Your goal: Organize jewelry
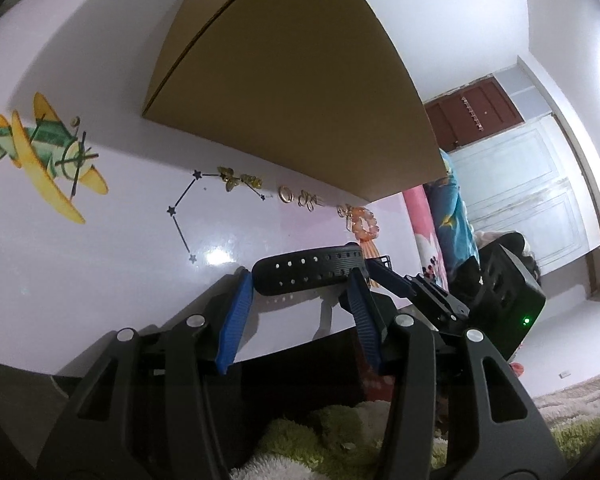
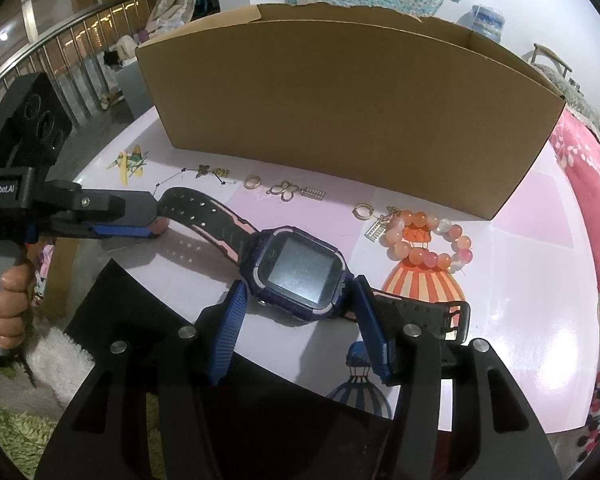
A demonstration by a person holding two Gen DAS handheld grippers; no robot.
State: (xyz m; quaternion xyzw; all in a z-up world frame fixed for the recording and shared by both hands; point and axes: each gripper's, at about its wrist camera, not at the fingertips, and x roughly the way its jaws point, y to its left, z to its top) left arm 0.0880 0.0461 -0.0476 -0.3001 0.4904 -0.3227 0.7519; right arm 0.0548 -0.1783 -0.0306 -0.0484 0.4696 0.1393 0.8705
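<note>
Right wrist view: right gripper (image 2: 300, 300) clamps the smartwatch (image 2: 296, 274) case on the bench (image 2: 512, 300). Left gripper (image 1: 300, 282) clamps its perforated strap (image 1: 306, 274). Bead bracelet (image 2: 428, 246) and gold pieces lie before the cardboard box (image 2: 340, 112).

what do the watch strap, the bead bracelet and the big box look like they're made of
Watch strap: likely matte black rubber or silicone, with punched holes and a bend.
Bead bracelet: glossy translucent orange-and-white beads, glass or stone, cannot tell which.
Box: plain brown cardboard, dull, with a torn top edge.
</note>
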